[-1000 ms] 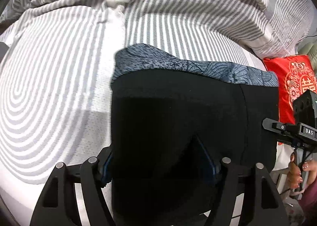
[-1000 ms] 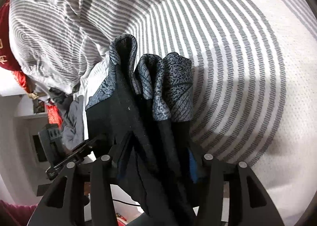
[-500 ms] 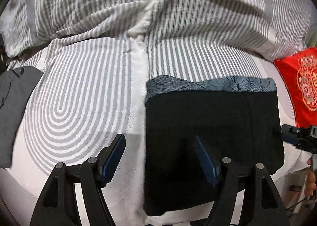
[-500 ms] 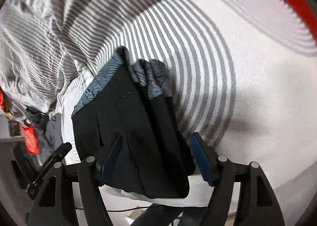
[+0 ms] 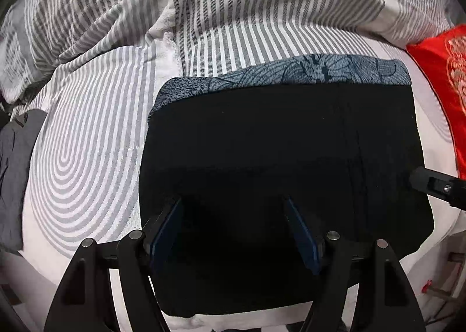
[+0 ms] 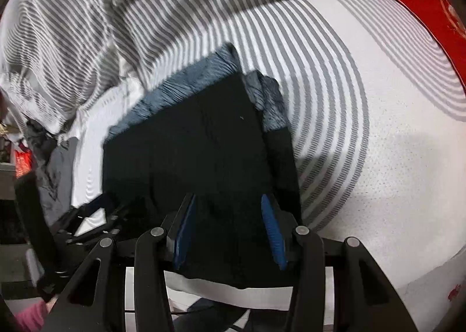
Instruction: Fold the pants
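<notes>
The pants [image 5: 279, 163] lie folded into a black rectangle on the striped bed, with a blue patterned band [image 5: 314, 72] along the far edge. In the right wrist view the pants [image 6: 198, 151] lie flat near the bed's front edge. My left gripper [image 5: 233, 227] is open, its blue-padded fingers spread above the near part of the fold, holding nothing. My right gripper [image 6: 227, 227] is open over the pants' near edge and holds nothing. Its tip [image 5: 437, 186] shows at the right of the left wrist view.
A grey-and-white striped duvet [image 5: 233, 5] is bunched along the back of the bed. A red cushion [image 5: 442, 75] lies at the right. A dark grey garment [image 5: 14, 171] lies at the left edge. The bed's front edge [image 6: 233, 291] is just below the pants.
Both grippers have let go of the pants and opened. The pants now lie flat on the bed. The right gripper has swung to face the fold squarely.
</notes>
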`<state>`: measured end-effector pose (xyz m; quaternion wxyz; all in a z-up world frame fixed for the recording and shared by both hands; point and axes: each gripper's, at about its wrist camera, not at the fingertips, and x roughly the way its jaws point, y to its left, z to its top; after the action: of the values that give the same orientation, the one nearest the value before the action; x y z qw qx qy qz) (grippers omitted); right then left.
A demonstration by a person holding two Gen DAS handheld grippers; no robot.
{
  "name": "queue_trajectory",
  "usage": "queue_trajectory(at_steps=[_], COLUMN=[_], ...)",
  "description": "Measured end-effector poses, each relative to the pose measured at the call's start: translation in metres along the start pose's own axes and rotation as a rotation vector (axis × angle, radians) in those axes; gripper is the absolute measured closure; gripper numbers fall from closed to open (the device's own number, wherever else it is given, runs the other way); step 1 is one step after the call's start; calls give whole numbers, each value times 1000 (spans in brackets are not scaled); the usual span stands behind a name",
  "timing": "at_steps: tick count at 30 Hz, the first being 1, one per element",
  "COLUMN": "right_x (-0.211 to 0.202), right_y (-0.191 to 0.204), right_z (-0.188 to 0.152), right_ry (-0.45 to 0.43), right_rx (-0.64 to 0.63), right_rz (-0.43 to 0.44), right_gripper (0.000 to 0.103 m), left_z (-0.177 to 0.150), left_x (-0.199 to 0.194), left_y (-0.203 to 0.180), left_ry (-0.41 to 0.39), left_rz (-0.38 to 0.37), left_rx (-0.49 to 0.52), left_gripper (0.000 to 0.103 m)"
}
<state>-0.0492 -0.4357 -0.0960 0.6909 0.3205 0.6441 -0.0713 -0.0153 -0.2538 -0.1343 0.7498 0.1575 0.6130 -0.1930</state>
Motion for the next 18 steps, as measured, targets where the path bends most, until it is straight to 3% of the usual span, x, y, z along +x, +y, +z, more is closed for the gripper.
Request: queue_trajectory(at_steps=[2, 6, 11, 18], right_x=[4, 8, 10, 11], right_y=[-3, -15, -13, -8], right_z=[-2, -2, -5, -7], right_ry=[1, 12, 8, 6], right_rx=[-9, 24, -2, -23], right_rz=[-24, 26, 13, -4], right_gripper=[53, 53, 51, 45], left_z=[0, -1, 0, 4], left_x=[5, 9, 14, 20], left_y=[-1, -1, -2, -2], left_ry=[2, 0, 9, 44], left_rz=[8, 9, 1, -5], left_rx=[7, -1, 0, -2], left_gripper=[13, 12, 1, 1])
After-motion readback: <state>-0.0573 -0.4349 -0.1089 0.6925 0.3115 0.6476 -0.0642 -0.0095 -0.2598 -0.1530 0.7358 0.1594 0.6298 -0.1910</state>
